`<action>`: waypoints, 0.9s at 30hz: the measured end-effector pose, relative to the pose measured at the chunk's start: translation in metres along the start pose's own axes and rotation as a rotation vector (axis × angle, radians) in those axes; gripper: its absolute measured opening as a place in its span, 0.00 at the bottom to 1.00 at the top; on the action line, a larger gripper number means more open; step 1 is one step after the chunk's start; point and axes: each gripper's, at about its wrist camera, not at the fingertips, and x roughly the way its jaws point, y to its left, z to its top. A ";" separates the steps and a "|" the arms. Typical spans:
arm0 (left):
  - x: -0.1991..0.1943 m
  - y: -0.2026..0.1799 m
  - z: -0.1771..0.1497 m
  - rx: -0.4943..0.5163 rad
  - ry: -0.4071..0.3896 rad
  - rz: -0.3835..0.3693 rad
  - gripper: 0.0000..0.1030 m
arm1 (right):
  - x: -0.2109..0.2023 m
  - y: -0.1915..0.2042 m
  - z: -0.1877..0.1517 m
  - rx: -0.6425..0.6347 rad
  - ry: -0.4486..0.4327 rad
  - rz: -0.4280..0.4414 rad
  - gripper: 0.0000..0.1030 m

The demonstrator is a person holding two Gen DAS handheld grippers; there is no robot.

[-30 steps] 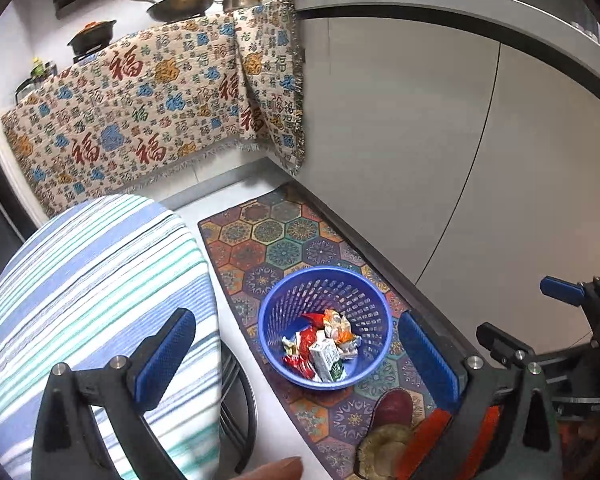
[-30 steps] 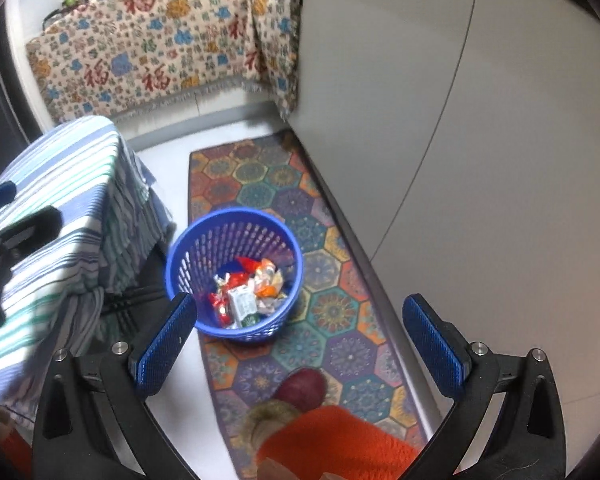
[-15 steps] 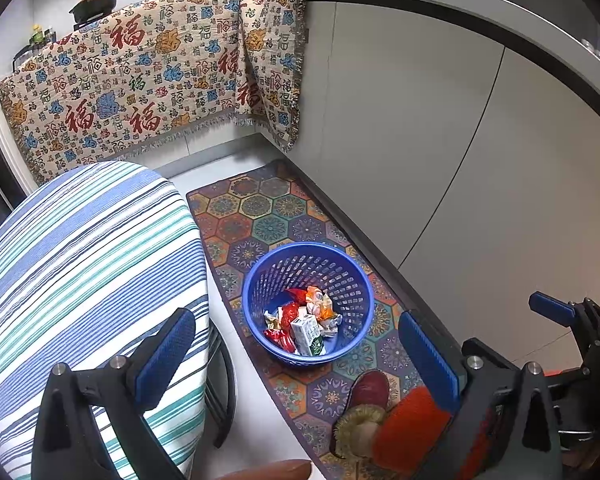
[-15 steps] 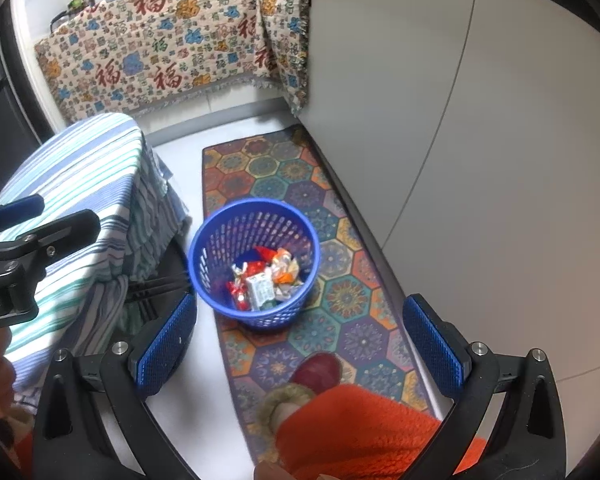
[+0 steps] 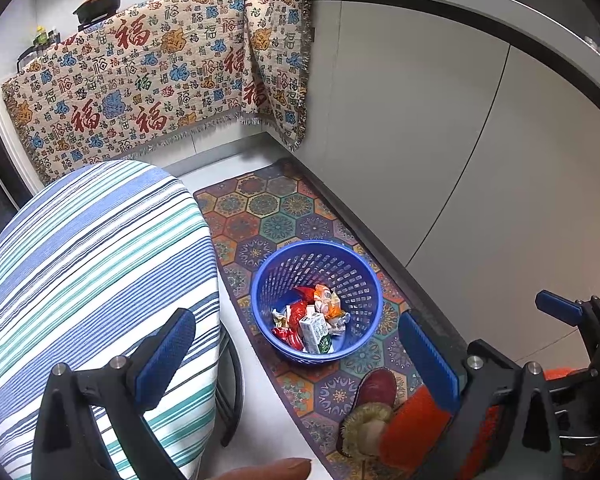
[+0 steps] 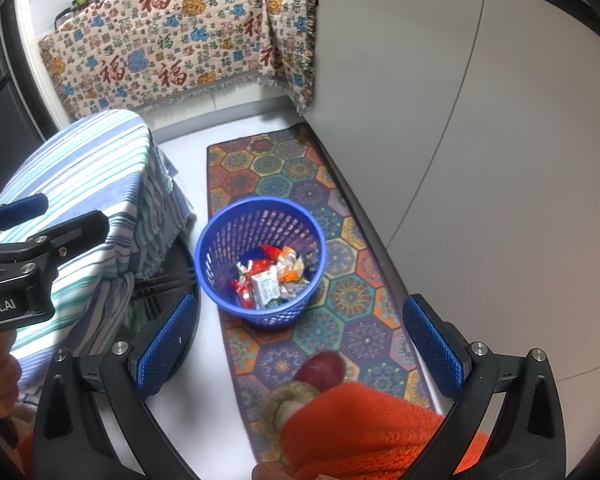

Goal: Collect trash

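Both grippers hang with jaws spread wide and nothing in them, the left gripper [image 5: 296,356] over the striped tablecloth [image 5: 92,264], the right gripper [image 6: 300,344] above the floor. Below, the blue basket [image 5: 358,268] stands on a hexagon-patterned mat [image 5: 276,208] beside grey cabinets [image 5: 420,128], holding wrappers and a small carton [image 5: 315,333].

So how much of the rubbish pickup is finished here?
It looks mostly done: wrappers and a small drink carton already lie in the blue basket on the patterned rug. Nothing is in hand, since the left gripper and right gripper are both open and empty. No loose trash shows on the striped tablecloth or floor.
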 end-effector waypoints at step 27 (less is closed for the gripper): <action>0.003 0.008 0.000 -0.013 -0.001 0.022 1.00 | 0.002 0.005 0.002 0.007 0.018 0.016 1.00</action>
